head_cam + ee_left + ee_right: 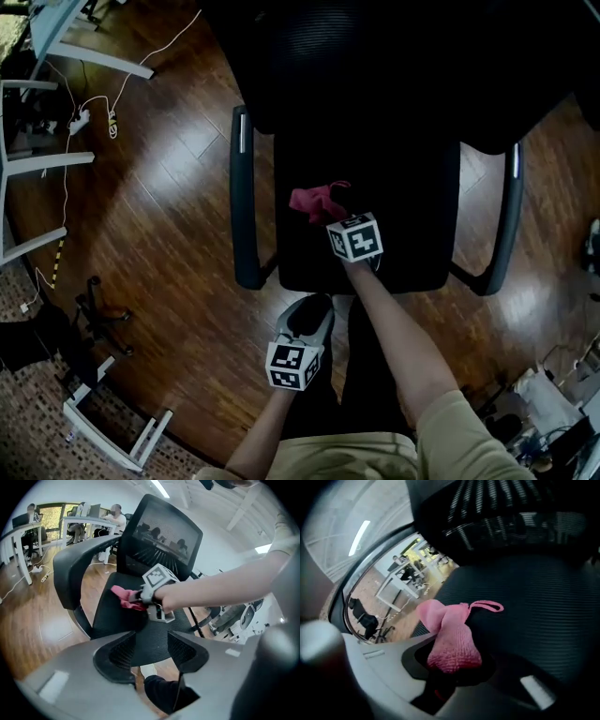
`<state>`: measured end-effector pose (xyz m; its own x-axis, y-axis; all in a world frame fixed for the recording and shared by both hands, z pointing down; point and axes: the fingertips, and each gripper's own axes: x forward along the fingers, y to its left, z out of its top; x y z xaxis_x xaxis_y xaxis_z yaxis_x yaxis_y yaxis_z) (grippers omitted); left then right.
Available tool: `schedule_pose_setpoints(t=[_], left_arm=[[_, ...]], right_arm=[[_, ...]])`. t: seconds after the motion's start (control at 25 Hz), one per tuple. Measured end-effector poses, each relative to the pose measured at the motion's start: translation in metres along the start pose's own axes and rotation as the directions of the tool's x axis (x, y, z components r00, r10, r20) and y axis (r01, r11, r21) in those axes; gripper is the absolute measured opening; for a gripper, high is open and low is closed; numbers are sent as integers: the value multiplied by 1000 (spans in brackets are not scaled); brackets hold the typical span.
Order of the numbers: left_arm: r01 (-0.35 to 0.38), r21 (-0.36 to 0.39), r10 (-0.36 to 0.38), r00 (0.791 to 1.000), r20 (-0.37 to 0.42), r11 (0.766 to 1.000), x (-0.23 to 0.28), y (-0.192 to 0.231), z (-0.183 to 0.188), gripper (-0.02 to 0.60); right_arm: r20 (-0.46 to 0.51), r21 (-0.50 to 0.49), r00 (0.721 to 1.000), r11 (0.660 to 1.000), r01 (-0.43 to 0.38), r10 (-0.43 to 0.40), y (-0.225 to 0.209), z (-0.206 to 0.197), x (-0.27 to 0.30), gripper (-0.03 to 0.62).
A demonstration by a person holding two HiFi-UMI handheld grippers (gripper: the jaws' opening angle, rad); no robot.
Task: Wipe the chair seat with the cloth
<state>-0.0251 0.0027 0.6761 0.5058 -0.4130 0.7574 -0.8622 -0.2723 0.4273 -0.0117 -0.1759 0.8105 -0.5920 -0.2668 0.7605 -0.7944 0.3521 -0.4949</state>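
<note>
A black mesh office chair stands before me, its seat (pixel 394 187) dark in the head view. A pink cloth (pixel 317 201) lies bunched on the seat's left part, with my right gripper (pixel 330 217) shut on it. In the right gripper view the pink cloth (pixel 452 639) fills the jaws and its loop trails onto the seat (pixel 534 611). My left gripper (pixel 311 319) hangs below the seat's front edge, open and holding nothing. In the left gripper view its jaws stand apart, and beyond them are the seat (pixel 140 634), the pink cloth (pixel 125 597) and the right gripper (pixel 157 592).
The chair's armrests (pixel 242 202) (pixel 506 216) flank the seat and its backrest (pixel 375 56) rises at the far side. White desk legs (pixel 56 159) and cables (pixel 89 112) lie on the wood floor at left. My shoe (pixel 309 323) rests by the seat's front.
</note>
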Motion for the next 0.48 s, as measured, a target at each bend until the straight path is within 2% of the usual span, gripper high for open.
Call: schedule_pose_setpoints(t=[0.08,0.12,0.2,0.24,0.28,0.36,0.4,0.44,0.48], left_arm=[[47,10,-47,999,-17,999,14,-16,-2,202],[76,22,-75,997,-21,997,18,-26,-2,206],[113,46,-113,994,-10,993,22,-36,7,206],[120,49,-121,993,5,992,23,-36,13,206],[123,45,-124,992,21,991,25,-35,18,206],[119,31,-120,992,44,992,28,-35,24,206],[112,28,-113,992,47,993,29,-35,24,206],[101,29,-102,994,45,995,30,-35,23,206],[85,30,-86,995,41,996,29,-32,21,206]], right_arm=[[-2,41,982,981,191,-191,-82,-27,-59,61],[-9,58,951,949,309,-309,-122,-40,-95,61],[-35,89,854,849,520,-519,-186,-57,-158,61],[-50,76,814,810,581,-579,-205,-63,-176,61],[-64,25,791,791,611,-609,-215,-66,-181,61],[-98,-103,767,773,626,-634,-217,-68,-175,58],[-107,-103,764,772,628,-636,-213,-66,-170,55],[-102,-56,784,790,611,-613,-204,-61,-161,55],[-81,-6,829,832,555,-553,-186,-55,-145,55]])
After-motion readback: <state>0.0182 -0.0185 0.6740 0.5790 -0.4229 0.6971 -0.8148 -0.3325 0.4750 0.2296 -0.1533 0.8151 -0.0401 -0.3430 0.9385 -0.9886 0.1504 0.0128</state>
